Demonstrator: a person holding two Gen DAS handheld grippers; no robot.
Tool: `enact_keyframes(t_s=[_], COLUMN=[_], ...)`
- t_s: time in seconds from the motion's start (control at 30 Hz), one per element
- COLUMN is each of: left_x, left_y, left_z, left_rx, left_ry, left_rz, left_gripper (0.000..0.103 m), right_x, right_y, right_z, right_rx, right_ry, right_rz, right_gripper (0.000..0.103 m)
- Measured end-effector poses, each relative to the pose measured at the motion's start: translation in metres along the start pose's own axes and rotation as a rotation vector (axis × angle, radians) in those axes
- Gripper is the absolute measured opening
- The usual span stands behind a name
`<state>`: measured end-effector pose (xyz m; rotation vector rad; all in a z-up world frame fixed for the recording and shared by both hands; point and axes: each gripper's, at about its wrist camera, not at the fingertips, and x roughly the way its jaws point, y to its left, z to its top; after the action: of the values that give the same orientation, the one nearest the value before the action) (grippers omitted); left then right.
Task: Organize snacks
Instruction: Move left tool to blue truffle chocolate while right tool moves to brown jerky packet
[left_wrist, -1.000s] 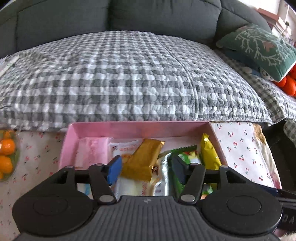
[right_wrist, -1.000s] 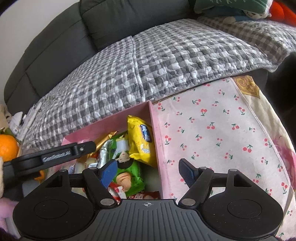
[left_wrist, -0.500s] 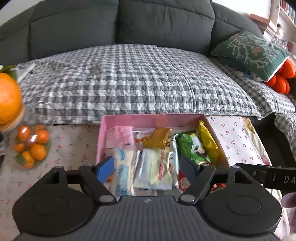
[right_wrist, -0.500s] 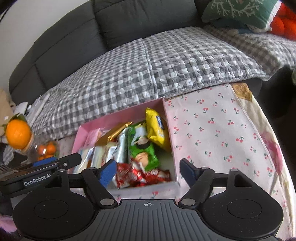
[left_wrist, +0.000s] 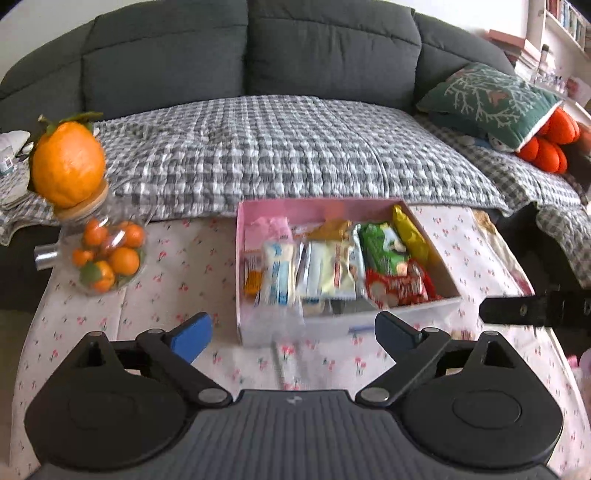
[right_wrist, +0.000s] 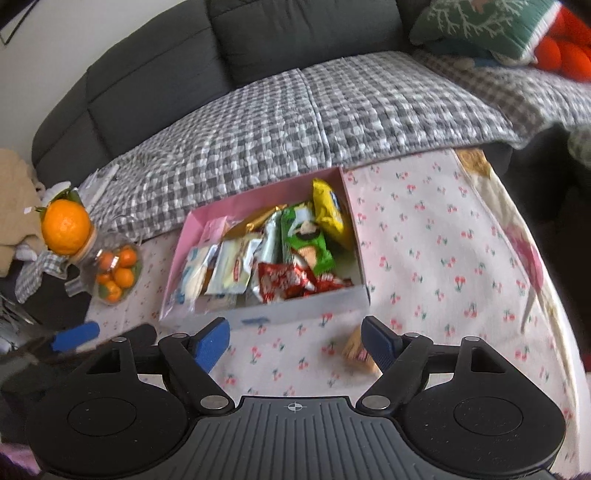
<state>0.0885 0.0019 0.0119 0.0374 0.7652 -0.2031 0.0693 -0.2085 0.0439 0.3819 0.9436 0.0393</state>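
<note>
Two tools are seen above a desk (left_wrist: 177, 280) covered in a cherry-print cloth, in front of a dark sofa (left_wrist: 332, 51) draped with a grey checked quilt (left_wrist: 295, 147). The left tool (left_wrist: 293, 330) is held with its jaws wide apart and still spreading; nothing lies between them. The right tool (right_wrist: 295, 341) is likewise held with its jaws apart and empty. The snacks are found packed in a pink box (right_wrist: 258, 205) at the far edge of the desk, against the quilt: a yellow packet (right_wrist: 328, 212) at the box's right wall, a green packet (right_wrist: 304, 238) just beside it, red wrappers (right_wrist: 288, 280) at the near right corner, and white and pale blue packets (left_wrist: 280, 273) to the left. One small item (right_wrist: 356, 354), possibly a biscuit, is seen blurred on the cloth by the right tool's right finger. A glass jar of small oranges (left_wrist: 107, 254), topped by a large orange (left_wrist: 68, 166), is placed well to the left of the box.
</note>
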Motion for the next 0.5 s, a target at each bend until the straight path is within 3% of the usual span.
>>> enact_keyframes(t_s=[0.5], left_x=[-0.008], left_y=[0.000], left_z=[-0.052], left_rx=[-0.007], left_ry=[0.012], left_rz=[-0.028], left_gripper=[0.099], right_x=[-0.006], right_y=[-0.004], right_z=[-0.049], right_rx=[-0.041], right_ry=[0.039], right_rz=[0.004], right_gripper=[0.082])
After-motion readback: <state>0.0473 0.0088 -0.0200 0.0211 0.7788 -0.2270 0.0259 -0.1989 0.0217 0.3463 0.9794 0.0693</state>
